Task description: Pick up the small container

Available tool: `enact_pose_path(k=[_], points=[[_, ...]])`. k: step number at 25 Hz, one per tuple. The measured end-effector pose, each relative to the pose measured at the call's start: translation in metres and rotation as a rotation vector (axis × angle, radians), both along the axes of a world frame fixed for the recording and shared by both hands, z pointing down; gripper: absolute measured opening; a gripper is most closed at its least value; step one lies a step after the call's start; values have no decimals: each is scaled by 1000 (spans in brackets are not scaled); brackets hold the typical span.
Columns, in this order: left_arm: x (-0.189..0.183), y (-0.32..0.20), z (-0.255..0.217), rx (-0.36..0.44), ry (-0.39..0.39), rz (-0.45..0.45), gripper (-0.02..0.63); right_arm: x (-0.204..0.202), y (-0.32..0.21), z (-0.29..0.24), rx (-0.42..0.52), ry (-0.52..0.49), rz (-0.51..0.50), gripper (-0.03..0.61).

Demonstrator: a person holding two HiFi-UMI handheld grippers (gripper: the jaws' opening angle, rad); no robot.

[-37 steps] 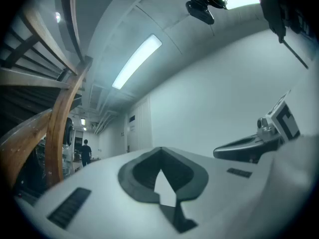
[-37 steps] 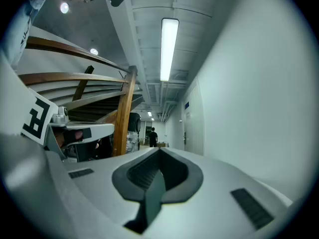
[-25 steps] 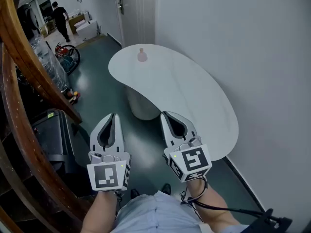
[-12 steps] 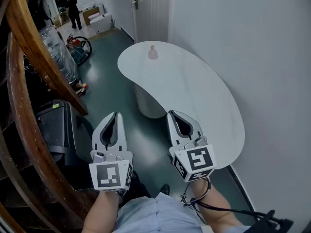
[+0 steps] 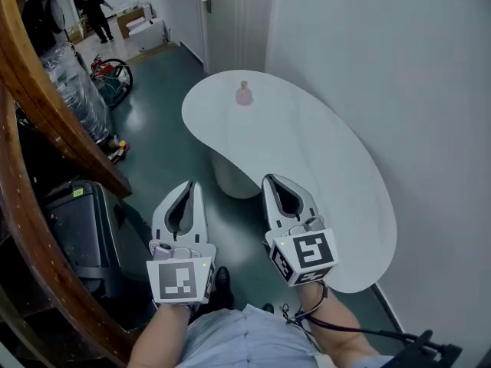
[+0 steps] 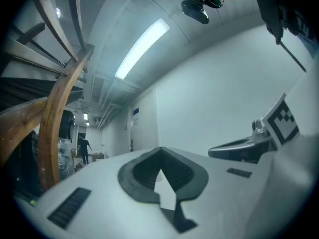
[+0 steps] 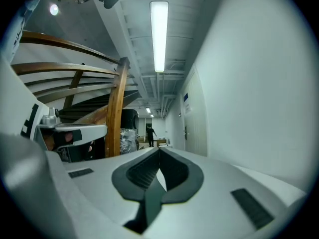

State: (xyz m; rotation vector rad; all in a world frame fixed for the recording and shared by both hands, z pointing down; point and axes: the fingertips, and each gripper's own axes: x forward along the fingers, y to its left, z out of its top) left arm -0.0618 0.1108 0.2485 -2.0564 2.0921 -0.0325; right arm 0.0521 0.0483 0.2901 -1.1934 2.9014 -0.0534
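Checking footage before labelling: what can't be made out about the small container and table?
- small container: too small and distant in the head view to tell lid or contents.
- Neither gripper view shows it; each one's own jaws fill the foreground.
- table: base mostly hidden beneath its top, head view.

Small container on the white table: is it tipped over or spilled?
No. The small pink container stands upright, alone near the far end of the white table, and no spill shows. Nothing stands out.
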Motion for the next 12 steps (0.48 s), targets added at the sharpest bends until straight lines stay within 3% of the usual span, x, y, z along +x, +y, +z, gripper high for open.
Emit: enact_pose_path(k=[12], points=[[-58,-87,-18,38,-18,87,-2,-57,-82,-25,42,-12,79,2]])
